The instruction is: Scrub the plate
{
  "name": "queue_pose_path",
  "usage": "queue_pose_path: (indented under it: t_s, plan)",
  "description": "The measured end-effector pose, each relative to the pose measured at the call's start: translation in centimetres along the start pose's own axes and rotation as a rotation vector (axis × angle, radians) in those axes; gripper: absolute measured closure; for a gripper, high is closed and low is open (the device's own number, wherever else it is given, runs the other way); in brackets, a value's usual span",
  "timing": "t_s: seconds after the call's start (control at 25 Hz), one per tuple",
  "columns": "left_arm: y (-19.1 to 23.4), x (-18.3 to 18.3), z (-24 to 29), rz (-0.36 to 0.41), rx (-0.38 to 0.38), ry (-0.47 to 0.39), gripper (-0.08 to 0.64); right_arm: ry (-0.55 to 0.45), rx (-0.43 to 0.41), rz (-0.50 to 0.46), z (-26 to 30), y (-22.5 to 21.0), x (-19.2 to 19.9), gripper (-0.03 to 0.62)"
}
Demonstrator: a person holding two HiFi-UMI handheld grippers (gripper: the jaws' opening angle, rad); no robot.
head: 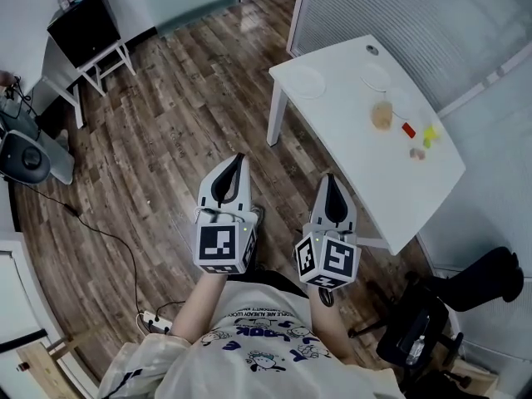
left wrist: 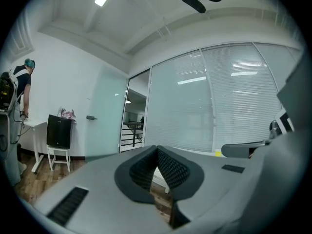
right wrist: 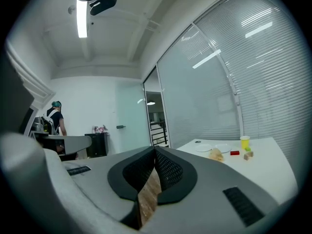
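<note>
Approach stage; scrubbing not begun. Left gripper (head: 239,158) and right gripper (head: 331,177) are held level over the wooden floor (head: 166,140), both clenched tip to tip on nothing, short of the white table (head: 391,189). A tan pad (head: 381,116), probably the scrubber, sits mid-table; beyond it, two plates (head: 306,81) lie at the table's far end. Next move: close in, open the jaws, take the pad and steady a plate.

- A white round plate (head: 306,81) is seen lying flat at the left corner of the desk (head: 357,156), upper right of the frame.
- A second white plate (head: 376,77) lies flat to its right, apart.
</note>
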State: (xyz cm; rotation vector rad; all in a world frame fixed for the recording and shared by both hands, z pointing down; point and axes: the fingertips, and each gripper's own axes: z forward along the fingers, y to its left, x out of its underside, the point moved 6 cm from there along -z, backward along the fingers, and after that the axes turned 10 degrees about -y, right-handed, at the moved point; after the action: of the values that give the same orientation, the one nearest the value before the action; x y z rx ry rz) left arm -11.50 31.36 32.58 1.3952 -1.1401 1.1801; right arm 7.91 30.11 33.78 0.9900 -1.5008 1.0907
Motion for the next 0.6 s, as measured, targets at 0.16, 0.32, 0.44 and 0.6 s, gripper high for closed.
queue_pose_path:
  t_s: [0.16,0.32,0.44,0.6]
  plan:
    - [0.9,0.2,3.5,-0.009,0.033,0.0,0.534,-0.007,0.033,-0.002,3.2,-0.4,0.3,0.589]
    - [1.5,0.4,7.3,-0.022,0.076,0.004,0.534,-0.01,0.068,-0.011,6.4,-0.7,0.4,0.589]
    - [2.2,0.6,10.3,-0.027,0.106,0.011,0.534,-0.013,0.098,-0.017,8.9,-1.1,0.4,0.589]
    - [3.1,0.8,14.3,-0.032,0.136,0.017,0.534,-0.016,0.134,-0.02,12.4,-1.7,0.5,0.589]
